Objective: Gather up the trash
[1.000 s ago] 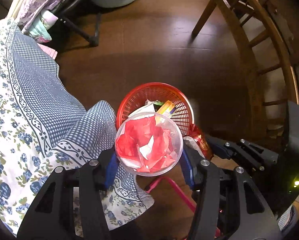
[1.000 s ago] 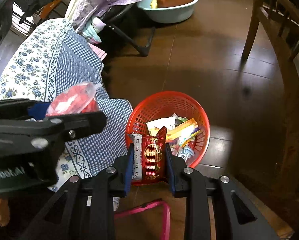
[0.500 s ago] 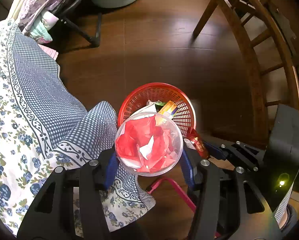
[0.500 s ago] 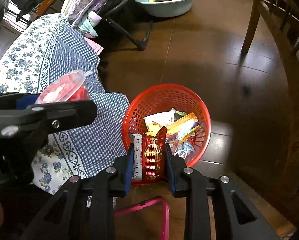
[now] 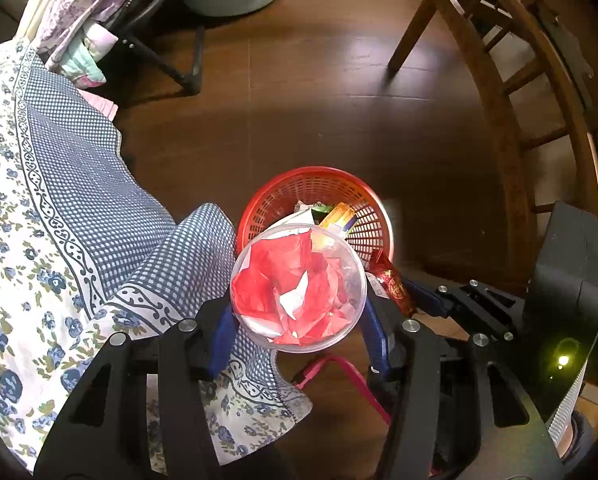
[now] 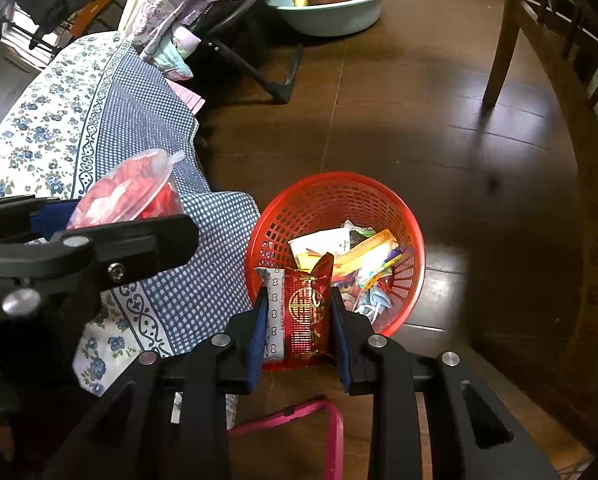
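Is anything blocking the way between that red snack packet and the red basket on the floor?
Nothing visible does. The right tongs hold the red foil snack packet just above the near rim of the red plastic mesh basket, whose top is open, with only paper and wrapper scraps lying inside.

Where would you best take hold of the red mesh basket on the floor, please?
Grip the red basket by its far-right rim, coming straight down from above. The mouth faces up, the thin lip suits two fingers, and that side is clear of the tablecloth and both grippers.
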`<state>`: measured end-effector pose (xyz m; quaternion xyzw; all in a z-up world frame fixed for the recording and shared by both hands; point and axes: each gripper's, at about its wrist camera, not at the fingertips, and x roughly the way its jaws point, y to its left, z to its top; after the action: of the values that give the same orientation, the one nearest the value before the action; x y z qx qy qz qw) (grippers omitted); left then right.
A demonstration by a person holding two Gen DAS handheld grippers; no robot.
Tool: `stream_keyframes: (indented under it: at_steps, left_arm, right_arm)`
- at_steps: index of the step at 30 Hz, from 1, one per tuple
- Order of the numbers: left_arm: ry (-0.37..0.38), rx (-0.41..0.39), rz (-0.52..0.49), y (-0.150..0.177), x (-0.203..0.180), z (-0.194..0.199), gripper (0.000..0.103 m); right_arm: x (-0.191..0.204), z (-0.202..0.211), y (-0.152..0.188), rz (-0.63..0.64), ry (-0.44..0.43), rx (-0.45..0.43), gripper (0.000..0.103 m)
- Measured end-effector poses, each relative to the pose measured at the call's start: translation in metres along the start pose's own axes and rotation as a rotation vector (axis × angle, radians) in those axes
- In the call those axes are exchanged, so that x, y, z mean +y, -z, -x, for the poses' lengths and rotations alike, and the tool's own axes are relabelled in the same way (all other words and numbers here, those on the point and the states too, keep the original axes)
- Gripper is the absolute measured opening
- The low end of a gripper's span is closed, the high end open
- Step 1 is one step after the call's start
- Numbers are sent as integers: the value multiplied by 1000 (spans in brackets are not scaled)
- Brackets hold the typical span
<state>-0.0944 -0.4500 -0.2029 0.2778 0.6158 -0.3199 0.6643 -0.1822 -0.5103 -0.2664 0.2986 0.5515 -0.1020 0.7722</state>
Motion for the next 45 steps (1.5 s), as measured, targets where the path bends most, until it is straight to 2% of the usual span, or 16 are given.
stream_keyframes:
  at_steps: [3, 4, 7, 13, 32, 45]
  left_arm:
    - [6, -4, 0, 0, 0, 1, 54]
    - [7, -6, -2, 0, 0, 2, 54]
    - [6, -11, -7, 1, 1, 3, 54]
    - [9, -23, 3, 0, 1, 7, 56]
    - [-8, -64, 24, 5, 6, 24, 74]
    - [6, -109, 41, 12, 12, 36, 76]
  right_arm:
    - [-1, 0, 0, -10, 3, -9, 33]
    - [-1, 2, 0, -15, -3, -17, 42]
    - [-2, 5, 0, -24, 7, -45, 51]
    - [-4, 9, -1, -44, 16, -42, 59]
    - [-1, 31, 2, -46, 73, -59, 66]
    - [1, 35, 6, -53, 97, -40, 77]
